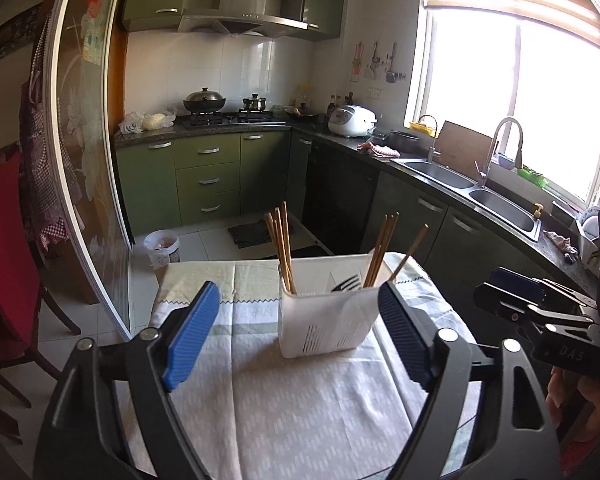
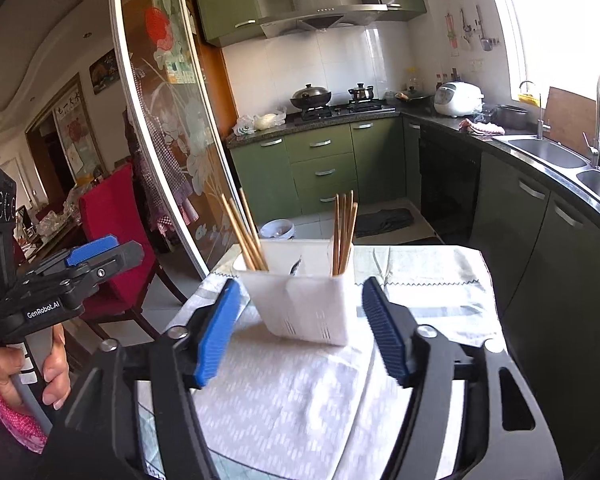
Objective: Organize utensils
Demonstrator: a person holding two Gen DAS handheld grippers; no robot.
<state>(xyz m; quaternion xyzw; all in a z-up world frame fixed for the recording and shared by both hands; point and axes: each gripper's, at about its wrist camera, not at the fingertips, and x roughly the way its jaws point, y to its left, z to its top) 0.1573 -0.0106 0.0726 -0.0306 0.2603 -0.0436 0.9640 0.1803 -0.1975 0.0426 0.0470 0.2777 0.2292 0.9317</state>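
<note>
A white plastic utensil holder (image 1: 326, 312) (image 2: 306, 304) stands on the cloth-covered table (image 1: 300, 400). Wooden chopsticks stand in its left compartment (image 1: 282, 248) (image 2: 248, 236) and its right compartment (image 1: 382, 248) (image 2: 344, 236). A black fork (image 1: 346, 283) (image 2: 296, 268) lies in the middle section. My left gripper (image 1: 298, 336) is open and empty, just in front of the holder. My right gripper (image 2: 300, 332) is open and empty, also facing the holder from close by; it shows at the right edge of the left wrist view (image 1: 516, 288).
The table (image 2: 428, 280) stands in a kitchen. A red chair (image 2: 112, 232) and a glass sliding door (image 2: 172, 128) are on the left. Green cabinets, a stove (image 1: 228, 118) and a double sink (image 1: 472, 188) run along the back and right. A white bin (image 1: 162, 246) sits on the floor.
</note>
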